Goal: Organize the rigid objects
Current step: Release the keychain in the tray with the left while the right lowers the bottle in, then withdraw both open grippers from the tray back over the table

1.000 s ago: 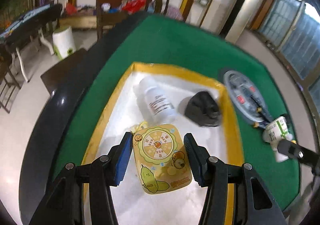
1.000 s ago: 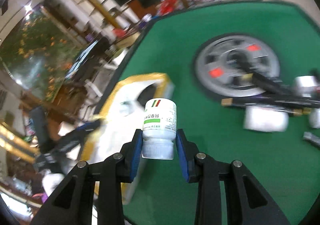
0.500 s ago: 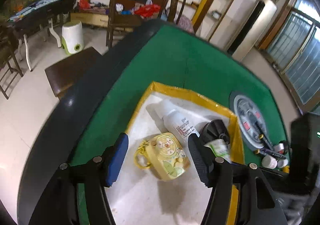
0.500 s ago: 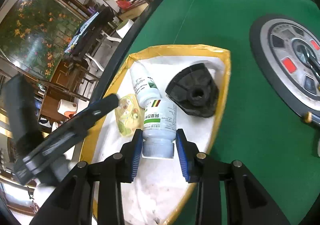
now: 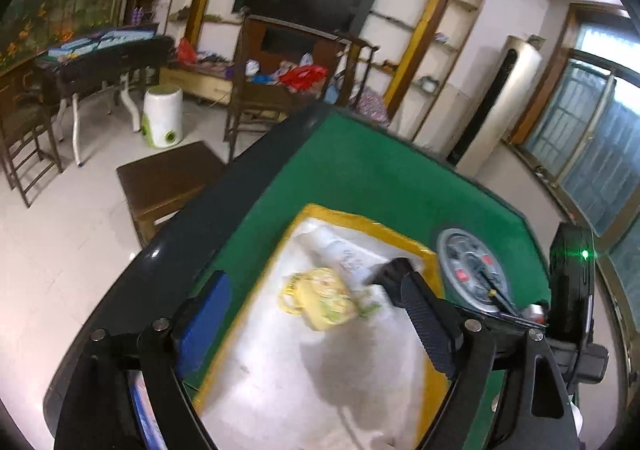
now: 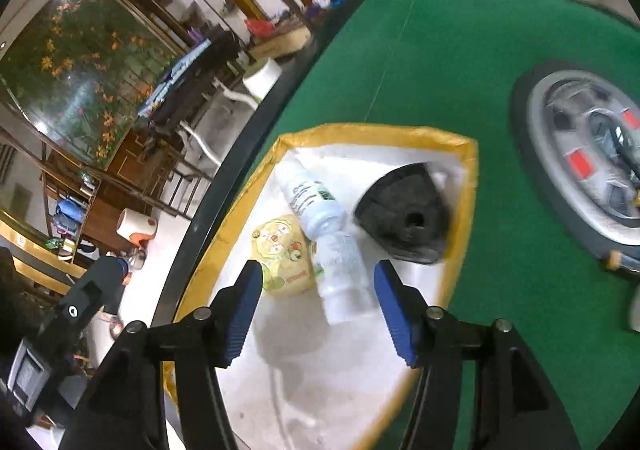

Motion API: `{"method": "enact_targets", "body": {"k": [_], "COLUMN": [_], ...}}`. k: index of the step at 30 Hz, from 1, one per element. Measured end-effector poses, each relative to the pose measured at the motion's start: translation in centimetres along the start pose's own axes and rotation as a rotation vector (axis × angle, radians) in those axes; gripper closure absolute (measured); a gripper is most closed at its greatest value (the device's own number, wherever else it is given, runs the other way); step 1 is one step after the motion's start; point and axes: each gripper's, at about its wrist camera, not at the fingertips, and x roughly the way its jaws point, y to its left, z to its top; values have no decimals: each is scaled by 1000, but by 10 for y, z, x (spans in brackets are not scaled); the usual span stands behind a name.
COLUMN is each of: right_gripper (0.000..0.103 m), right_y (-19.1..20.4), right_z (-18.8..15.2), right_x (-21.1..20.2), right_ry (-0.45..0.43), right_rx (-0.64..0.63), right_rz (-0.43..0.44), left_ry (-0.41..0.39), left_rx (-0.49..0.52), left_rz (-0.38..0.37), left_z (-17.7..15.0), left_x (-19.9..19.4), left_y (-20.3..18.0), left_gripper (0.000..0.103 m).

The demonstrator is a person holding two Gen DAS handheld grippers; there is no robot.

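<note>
The jaws of the right gripper (image 6: 318,308) have just been opening, and a white bottle (image 6: 344,276) is seen lying free between them in the yellow-rimmed tray (image 6: 376,130). It lies against a second bottle (image 6: 310,202) and a yellow tin (image 6: 282,256). The left gripper (image 5: 316,324) has likewise been spread wide, with nothing held.

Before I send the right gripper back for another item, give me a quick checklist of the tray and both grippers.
1. Right gripper empty, jaws just opened: ok.
2. Small white bottle released, lying in the tray: ok.
3. Left gripper open, clear of the yellow toy: ok.
4. Larger white bottle and black part inside the tray: ok.
5. Small white bottle settled: cannot tell, the image is blurred.
6. Remaining items by the round disc: cannot tell, mostly cut off.
</note>
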Motion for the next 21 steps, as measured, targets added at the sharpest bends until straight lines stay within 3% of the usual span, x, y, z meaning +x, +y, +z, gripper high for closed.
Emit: {"method": "enact_targets", "body": {"k": [4,6,9,16,21], "right_gripper": [41,23,15,15,15], "right_y": [-9,-24,-57,-193,-256], "right_z": [-30,-48,-67,-105,-135], "right_x": [-58,-90,-127,-204,-247], "right_ry": [-167,-267,-359,-379,-410], "right_rx": [-71,-73,-23,243,380], "right_rz": [-153,-254,-369,-524,-556], "left_ry": [-57,-56,-16,92,177], "left_rx": [43,76,121,166,181], "left_rz": [-69,-109,-149,-207,-237], "left_z": [-13,-20,-33,-79,-108], "left_x": [-20,-24,-23,-15,-8], "left_y": [-30,-49,-77,-136,-171], "left_gripper": [7,7,7,7,7]}}
